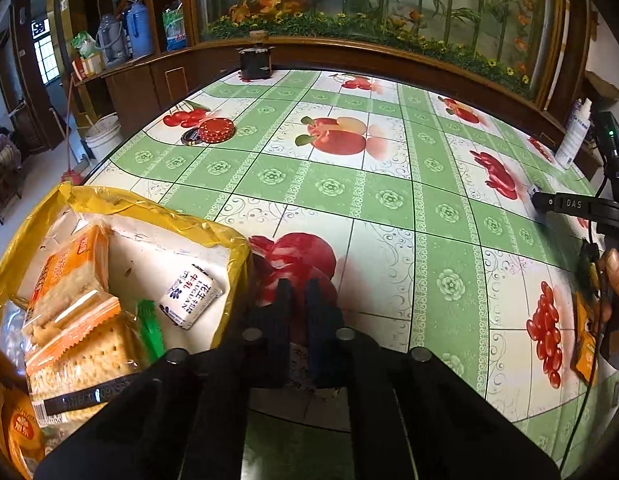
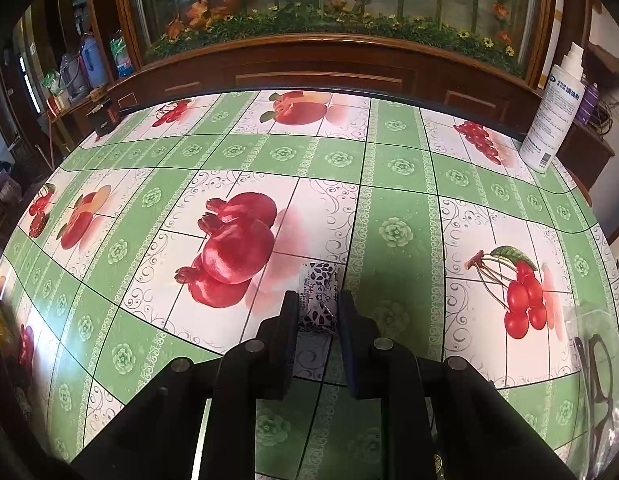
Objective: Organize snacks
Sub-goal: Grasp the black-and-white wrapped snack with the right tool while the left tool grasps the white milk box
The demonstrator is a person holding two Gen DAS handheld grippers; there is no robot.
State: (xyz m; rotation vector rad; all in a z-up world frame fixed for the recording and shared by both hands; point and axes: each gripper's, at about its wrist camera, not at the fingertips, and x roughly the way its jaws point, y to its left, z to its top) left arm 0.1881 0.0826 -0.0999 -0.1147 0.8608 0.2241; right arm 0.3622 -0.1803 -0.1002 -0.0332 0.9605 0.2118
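A box wrapped in yellow tape (image 1: 109, 202) stands at the lower left of the left wrist view. It holds orange cracker packs (image 1: 75, 276) and a small white candy (image 1: 189, 298). Just right of the box rim my left gripper (image 1: 297, 286) is shut with nothing between its fingers. In the right wrist view my right gripper (image 2: 318, 298) is shut on a small white and purple wrapped candy (image 2: 319, 284) that rests on the fruit-patterned tablecloth (image 2: 397, 160). An orange snack packet (image 1: 587, 344) lies at the right edge of the left wrist view, beside a person's hand (image 1: 617, 276).
A white spray bottle (image 2: 553, 108) stands at the table's far right. A red round tin (image 1: 216, 130) and a black pot (image 1: 255, 62) sit at the far left. Glasses in a clear bag (image 2: 597, 368) lie at the near right. A wooden cabinet with plants runs behind the table.
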